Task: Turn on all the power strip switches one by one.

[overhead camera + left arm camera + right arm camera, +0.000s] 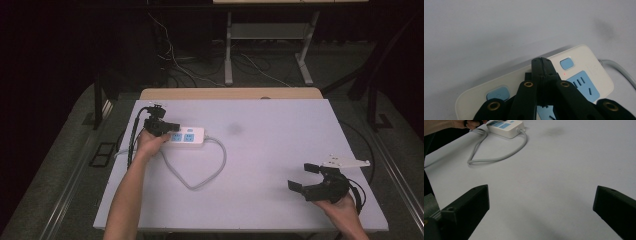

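desk (280,150): white top, carries everything. A faint dark smudge sits mid-desk toward the far edge.
power strip (186,136): white, blue sockets and blue switches, lying flat near the desk's left edge, far half. A small red light shows beside 1 switch in the left gripper view, so probably live.
cord (200,175): grey, leaves the strip's right end, loops toward the near edge and runs back to the left edge.
left gripper (541,61): jaws fully closed, tips together and holding nothing. The closed tip rests on or just above the strip's top face between 2 blue switches (567,63); can't tell whether it touches.
right gripper (306,178): jaws wide open, empty, near the desk's near right corner, well apart from the strip.
left hand pose: forearm comes in from the near edge, gripper angled forward and down onto the strip.
right hand pose: low over the desk, jaws pointing left toward the cord loop.
risk 1: the strip is light and unrestrained; pressing off-centre could slide or tip it, since the right gripper isn't bracing it.
risk 2: the tip sits between the switches, so a push could miss and hit the housing or the wrong switch.
risk 3: if the strip shifts, the loose cord loop may drag.
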`<state>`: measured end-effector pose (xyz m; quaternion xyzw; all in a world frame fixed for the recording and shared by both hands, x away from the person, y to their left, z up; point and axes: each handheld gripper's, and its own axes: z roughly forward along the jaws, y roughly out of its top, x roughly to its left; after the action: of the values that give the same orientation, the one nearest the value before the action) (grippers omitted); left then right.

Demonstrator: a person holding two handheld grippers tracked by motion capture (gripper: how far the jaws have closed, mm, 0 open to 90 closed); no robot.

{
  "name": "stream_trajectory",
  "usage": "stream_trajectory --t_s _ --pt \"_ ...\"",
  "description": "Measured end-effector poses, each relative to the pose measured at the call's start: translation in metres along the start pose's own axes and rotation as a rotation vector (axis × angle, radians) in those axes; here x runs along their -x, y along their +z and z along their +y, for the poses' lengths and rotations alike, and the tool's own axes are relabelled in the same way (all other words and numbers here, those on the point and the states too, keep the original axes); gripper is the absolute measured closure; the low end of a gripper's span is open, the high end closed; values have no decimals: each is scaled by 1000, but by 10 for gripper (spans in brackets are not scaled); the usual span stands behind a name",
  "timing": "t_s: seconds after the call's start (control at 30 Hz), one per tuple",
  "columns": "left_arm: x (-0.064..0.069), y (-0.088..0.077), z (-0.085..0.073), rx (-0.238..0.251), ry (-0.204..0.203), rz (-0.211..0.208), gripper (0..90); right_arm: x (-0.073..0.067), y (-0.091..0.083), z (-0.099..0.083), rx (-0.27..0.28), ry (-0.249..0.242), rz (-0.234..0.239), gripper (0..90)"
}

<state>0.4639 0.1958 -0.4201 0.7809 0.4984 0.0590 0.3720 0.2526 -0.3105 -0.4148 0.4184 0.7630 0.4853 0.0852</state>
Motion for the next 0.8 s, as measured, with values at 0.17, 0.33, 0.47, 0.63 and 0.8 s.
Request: stream_trajectory --t_s 0.17,0.33,0.47,0.63,0.8 --pt "8 -1 2 -20 26 25 900 0 -1 0 5 4 -1 5" --pt "11 -6 5 16 22 16 900 1 -1 0 8 7 -3 4" --pt "12 -13 11 29 35 13 900 0 -1 0 15 3 -6 5" --pt "11 -23 14 47 35 10 900 0 -1 0 16 4 -5 4" --pt "10 -31 14 56 42 19 900 0 0 0 10 3 -4 4"
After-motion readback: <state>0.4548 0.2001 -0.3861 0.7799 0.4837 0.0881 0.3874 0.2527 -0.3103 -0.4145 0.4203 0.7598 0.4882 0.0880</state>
